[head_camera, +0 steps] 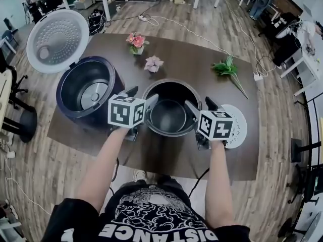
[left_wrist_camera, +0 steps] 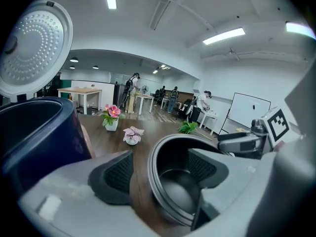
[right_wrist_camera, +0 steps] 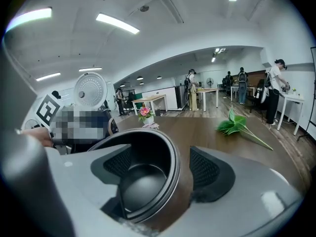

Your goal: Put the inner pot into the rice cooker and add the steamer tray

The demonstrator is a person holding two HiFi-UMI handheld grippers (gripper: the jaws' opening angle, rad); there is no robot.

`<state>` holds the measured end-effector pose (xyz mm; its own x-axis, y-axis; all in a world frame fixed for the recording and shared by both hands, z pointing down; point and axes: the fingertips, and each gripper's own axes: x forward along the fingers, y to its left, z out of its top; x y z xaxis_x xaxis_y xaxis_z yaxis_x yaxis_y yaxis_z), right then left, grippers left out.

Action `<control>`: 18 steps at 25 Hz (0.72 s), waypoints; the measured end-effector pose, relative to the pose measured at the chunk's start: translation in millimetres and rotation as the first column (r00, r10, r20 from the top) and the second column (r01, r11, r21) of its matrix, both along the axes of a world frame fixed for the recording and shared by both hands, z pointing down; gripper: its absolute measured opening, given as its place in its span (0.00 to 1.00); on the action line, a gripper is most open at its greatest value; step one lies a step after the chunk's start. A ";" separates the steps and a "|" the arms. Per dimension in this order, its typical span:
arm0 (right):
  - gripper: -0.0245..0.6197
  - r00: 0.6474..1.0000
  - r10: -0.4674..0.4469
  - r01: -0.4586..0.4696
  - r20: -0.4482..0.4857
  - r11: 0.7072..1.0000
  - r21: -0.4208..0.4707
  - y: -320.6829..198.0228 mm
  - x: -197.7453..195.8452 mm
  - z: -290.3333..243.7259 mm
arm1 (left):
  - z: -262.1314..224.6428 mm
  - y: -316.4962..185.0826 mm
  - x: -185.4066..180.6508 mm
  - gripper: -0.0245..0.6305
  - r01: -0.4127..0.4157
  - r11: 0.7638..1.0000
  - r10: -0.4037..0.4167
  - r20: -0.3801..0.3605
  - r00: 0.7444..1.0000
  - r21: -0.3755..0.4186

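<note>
The dark inner pot [head_camera: 169,116] stands empty on the brown table [head_camera: 202,59], just right of the navy rice cooker [head_camera: 86,89], whose white lid [head_camera: 58,40] is raised. My left gripper [head_camera: 142,96] straddles the pot's left rim, one finger inside and one outside; in the left gripper view the pads stand apart from the pot [left_wrist_camera: 177,191] wall, so the left gripper [left_wrist_camera: 160,174] is open. My right gripper [head_camera: 201,105] straddles the right rim the same way, and the right gripper [right_wrist_camera: 163,169] is open around the pot [right_wrist_camera: 143,181]. The white steamer tray [head_camera: 237,127] lies flat beside it, partly hidden.
Two small pots of pink flowers [head_camera: 136,42] [head_camera: 153,63] and a green sprig [head_camera: 227,67] lie on the far half of the table. The cooker's cavity is empty. Office desks, chairs and floor cables surround the table.
</note>
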<state>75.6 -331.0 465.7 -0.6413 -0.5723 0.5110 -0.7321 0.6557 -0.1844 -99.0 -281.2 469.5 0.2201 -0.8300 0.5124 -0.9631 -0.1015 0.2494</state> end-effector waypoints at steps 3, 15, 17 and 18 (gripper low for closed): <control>0.58 1.000 -0.011 0.011 -0.002 0.999 -0.037 -2.2 -5.4 12.4 | 13.6 1.7 -1.0 0.57 0.005 0.999 -0.006 -0.032 0.999 -0.041; 0.50 0.999 -0.034 0.029 -0.038 0.991 -0.133 -3.5 -7.2 46.6 | 38.9 7.5 7.6 0.49 0.044 0.993 -0.059 -0.133 0.989 -0.111; 0.48 0.998 -0.032 0.025 -0.047 0.990 -0.139 -3.5 -5.6 51.6 | 41.0 8.0 10.2 0.46 0.046 0.992 -0.062 -0.143 0.988 -0.118; 0.47 0.998 -0.034 0.026 -0.050 0.989 -0.144 -3.1 -6.1 54.0 | 42.0 8.4 11.1 0.44 0.044 0.992 -0.061 -0.147 0.987 -0.119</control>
